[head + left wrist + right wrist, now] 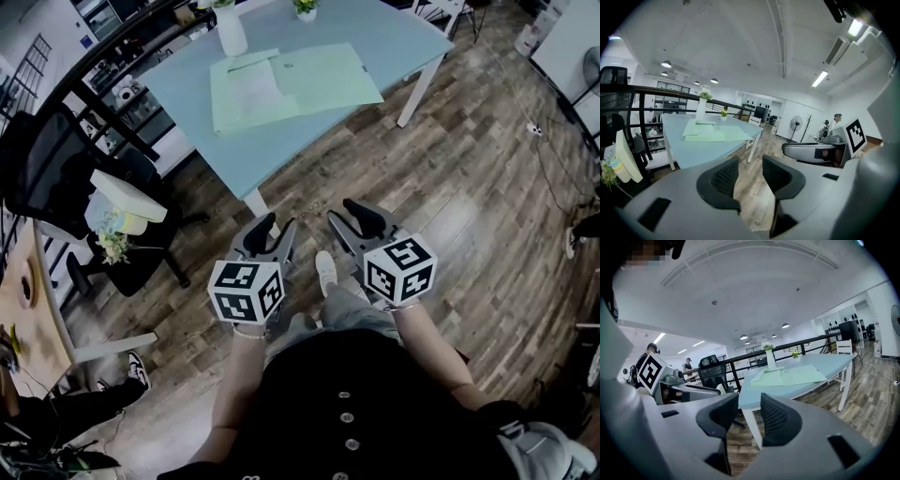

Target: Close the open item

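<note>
A light green folder [291, 84] lies open and flat on the pale blue table [187, 94], far ahead of both grippers. My left gripper [277, 227] and right gripper [342, 214] hang side by side over the wooden floor, well short of the table. Both are open with nothing between their jaws. In the left gripper view the left gripper [750, 173] frames bare floor, with the folder [715, 134] at the left on the table. In the right gripper view the right gripper [749, 416] points at the table's near leg, and the folder [792, 376] lies beyond.
A white vase [231, 33] and a small plant pot [306, 9] stand on the table behind the folder. A black office chair [56, 178] with a white box [127, 202] sits at the left. A standing fan [796, 123] and another person [836, 119] are far off.
</note>
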Demonstrator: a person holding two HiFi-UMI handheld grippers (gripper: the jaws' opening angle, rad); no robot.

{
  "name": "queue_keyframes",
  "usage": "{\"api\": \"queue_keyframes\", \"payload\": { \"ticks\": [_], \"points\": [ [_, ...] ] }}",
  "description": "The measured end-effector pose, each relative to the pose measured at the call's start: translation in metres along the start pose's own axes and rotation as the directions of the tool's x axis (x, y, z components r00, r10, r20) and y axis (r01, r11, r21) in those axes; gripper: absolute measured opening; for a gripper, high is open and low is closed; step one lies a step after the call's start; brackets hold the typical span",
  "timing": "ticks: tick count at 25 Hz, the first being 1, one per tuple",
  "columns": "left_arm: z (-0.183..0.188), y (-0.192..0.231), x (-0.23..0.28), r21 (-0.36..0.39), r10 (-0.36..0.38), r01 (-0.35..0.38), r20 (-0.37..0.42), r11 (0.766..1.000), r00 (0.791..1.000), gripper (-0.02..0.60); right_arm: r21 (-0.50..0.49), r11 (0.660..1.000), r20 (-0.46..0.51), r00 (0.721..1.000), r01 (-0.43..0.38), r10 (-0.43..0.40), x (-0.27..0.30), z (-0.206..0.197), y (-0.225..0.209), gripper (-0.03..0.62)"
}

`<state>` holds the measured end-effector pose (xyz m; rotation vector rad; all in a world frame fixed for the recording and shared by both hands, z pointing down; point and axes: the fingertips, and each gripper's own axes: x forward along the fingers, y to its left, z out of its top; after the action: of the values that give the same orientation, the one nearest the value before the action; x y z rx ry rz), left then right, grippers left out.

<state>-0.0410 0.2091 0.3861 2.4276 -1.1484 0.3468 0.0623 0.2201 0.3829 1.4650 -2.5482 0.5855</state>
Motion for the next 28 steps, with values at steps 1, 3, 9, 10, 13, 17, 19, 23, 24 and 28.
{"api": "queue_keyframes", "payload": {
  "ticks": [1, 3, 9, 10, 13, 17, 19, 23, 24, 28],
  "points": [
    [0.005, 0.005, 0.007, 0.0, 0.005, -0.005, -0.002, 1.0, 1.0, 0.17, 0.001, 1.0, 0.0, 1.0, -0.005, 0.005, 0.008, 0.005, -0.006, 0.141],
    [0.015, 0.013, 0.022, 0.0, 0.014, -0.014, -0.006, 1.0, 1.0, 0.17, 0.003, 1.0, 0.001, 1.0, -0.013, 0.013, 0.023, 0.015, -0.018, 0.141],
    [0.052, 0.035, 0.069, 0.004, 0.036, -0.036, 0.001, 0.999, 0.999, 0.17, 0.002, 0.999, 0.006, 0.999, -0.034, 0.034, 0.063, 0.046, -0.057, 0.143],
    [0.058, 0.038, 0.077, 0.005, 0.038, -0.038, 0.004, 0.999, 0.999, 0.17, 0.001, 0.999, 0.007, 0.999, -0.037, 0.037, 0.07, 0.052, -0.063, 0.143],
    [0.076, 0.047, 0.102, 0.005, 0.044, -0.044, 0.014, 0.999, 0.999, 0.17, -0.005, 0.999, 0.01, 0.999, -0.048, 0.048, 0.091, 0.068, -0.084, 0.143],
    [0.094, 0.063, 0.129, -0.005, 0.063, -0.062, 0.023, 0.998, 0.998, 0.17, -0.014, 0.997, 0.006, 0.998, -0.07, 0.07, 0.119, 0.084, -0.105, 0.146],
    [0.1, 0.071, 0.141, -0.012, 0.076, -0.076, 0.025, 0.997, 0.997, 0.17, -0.016, 0.996, 0.0, 0.997, -0.083, 0.083, 0.131, 0.088, -0.114, 0.149],
    [0.108, 0.08, 0.16, -0.024, 0.095, -0.094, 0.027, 0.995, 0.995, 0.17, -0.014, 0.995, -0.008, 0.995, -0.095, 0.095, 0.146, 0.094, -0.131, 0.151],
    [0.108, 0.082, 0.163, -0.029, 0.098, -0.097, 0.025, 0.995, 0.995, 0.17, -0.012, 0.995, -0.011, 0.995, -0.097, 0.097, 0.149, 0.094, -0.135, 0.151],
    [0.109, 0.088, 0.173, -0.046, 0.107, -0.106, 0.014, 0.993, 0.994, 0.17, 0.002, 0.995, -0.024, 0.995, -0.097, 0.097, 0.158, 0.094, -0.147, 0.152]
  ]
}}
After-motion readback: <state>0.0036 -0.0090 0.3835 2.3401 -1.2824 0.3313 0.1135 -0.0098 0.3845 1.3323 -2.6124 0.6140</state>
